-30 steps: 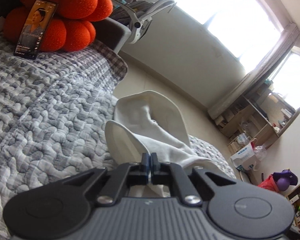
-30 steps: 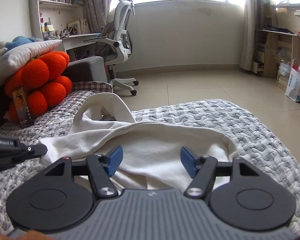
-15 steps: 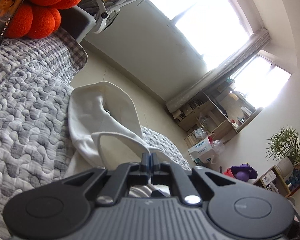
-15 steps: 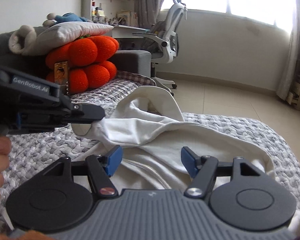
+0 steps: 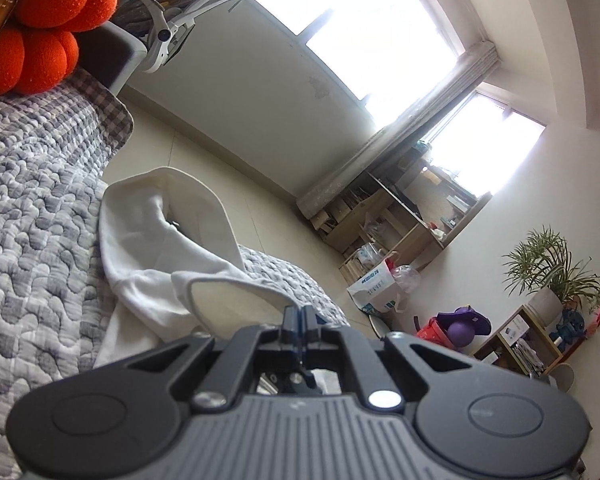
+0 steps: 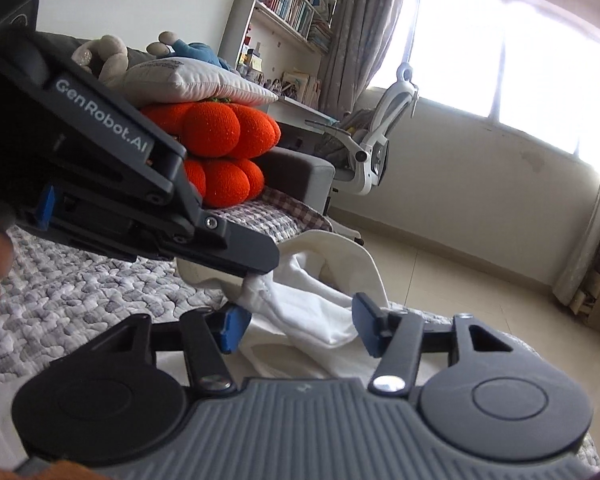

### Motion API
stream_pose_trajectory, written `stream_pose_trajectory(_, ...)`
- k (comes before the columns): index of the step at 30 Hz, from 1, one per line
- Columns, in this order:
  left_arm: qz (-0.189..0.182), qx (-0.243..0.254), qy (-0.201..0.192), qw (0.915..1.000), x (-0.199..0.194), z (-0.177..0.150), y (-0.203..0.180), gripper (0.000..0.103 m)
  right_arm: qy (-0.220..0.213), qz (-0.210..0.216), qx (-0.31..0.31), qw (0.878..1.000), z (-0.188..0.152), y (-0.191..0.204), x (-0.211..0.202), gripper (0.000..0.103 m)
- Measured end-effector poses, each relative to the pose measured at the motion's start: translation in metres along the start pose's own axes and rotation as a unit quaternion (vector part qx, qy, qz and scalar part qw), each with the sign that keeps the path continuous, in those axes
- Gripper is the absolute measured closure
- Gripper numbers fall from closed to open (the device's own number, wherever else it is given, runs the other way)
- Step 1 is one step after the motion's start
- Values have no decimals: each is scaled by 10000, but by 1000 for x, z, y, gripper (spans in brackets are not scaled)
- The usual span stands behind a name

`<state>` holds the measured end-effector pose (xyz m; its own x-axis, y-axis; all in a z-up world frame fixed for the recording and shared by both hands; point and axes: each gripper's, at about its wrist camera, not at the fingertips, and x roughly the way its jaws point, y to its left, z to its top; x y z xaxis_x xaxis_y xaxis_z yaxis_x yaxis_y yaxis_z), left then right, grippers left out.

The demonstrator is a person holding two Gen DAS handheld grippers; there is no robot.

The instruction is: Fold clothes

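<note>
L gripper (image 6: 260, 268), far left, jaws fully closed, pinching edge of white garment (image 6: 320, 312) and lifting it off grey quilt (image 5: 32, 240). Orange cushion (image 6: 220, 140) far left behind. R gripper (image 6: 296, 328), near centre: jaws abt half open, closing, garment fold between blue pads (image 6: 232, 328), not pressed yet.

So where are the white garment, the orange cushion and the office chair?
garment (image 5: 156, 256), left wrist view, its hood.
cushion (image 6: 220, 136), right wrist view, an upper lobe.
chair (image 6: 384, 120), right wrist view, its backrest.
</note>
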<state>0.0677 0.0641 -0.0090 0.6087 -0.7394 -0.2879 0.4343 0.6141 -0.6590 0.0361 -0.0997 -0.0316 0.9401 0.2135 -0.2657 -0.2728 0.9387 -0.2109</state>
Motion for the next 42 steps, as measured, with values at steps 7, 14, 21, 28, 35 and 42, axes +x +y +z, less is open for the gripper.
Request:
stream_pose_trajectory(7, 173, -29, -34, 9998, 1, 1, 5, 101, -183, -340, 173, 9991, 1, -9, 4, 99)
stream_pose_trajectory(14, 353, -79, 5, 9993, 6, 0, 9, 74, -322, -997, 560, 9929, 6, -31, -3, 99)
stream_pose_trajectory(21, 666, -184, 78, 9976, 12, 0, 18, 61, -292, -1703, 936, 9805, 2, -64, -17, 99)
stream_pose_trajectory(28, 984, -282, 90, 9947, 16, 0, 24, 52, -166, -2221, 1267, 9666, -7, -96, -30, 99)
stream_pose_trajectory(35, 1480, -293, -82, 9885, 20, -4, 26, 48, 17, -2718, 1458, 9513, -19, -124, -40, 99)
stream_pose_trajectory(42, 1810, 4, 80, 9835, 35, -12, 22, 48, 445, -3203, 1683, 9312, -39, -156, -46, 99)
